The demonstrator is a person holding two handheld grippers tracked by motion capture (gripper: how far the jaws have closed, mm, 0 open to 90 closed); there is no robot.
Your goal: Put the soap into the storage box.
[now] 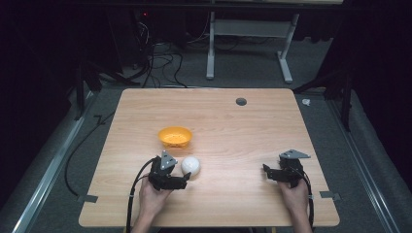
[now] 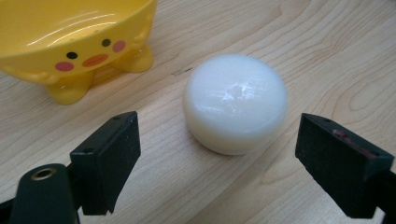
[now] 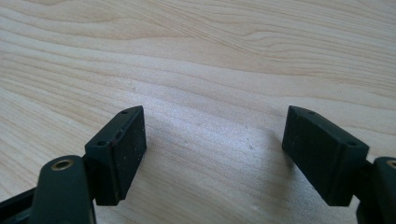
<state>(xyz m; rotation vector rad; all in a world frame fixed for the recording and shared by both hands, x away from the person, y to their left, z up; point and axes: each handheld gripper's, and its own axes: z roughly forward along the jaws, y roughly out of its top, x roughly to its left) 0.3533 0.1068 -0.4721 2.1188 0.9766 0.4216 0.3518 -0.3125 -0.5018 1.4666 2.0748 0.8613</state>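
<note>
Left gripper (image 2: pixel 219 154): jaws wide, nothing held; white round block (image 2: pixel 235 102) sits on the table (image 2: pixel 327 46) just ahead, between the jaw lines, untouched. Yellow bowl (image 2: pixel 70 42) stands just beyond it. Right gripper (image 3: pixel 215 154): jaws wide over bare wood, well apart from the block.

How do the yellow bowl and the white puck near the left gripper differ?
The yellow bowl is an open, hollow dish on stubby feet with a painted face; the white puck is a plain, closed, rounded disc lying flat. The bowl looks wider than the puck. The puck lies ahead of the open left gripper; the bowl stands farther off. Both rest on the table.
</note>
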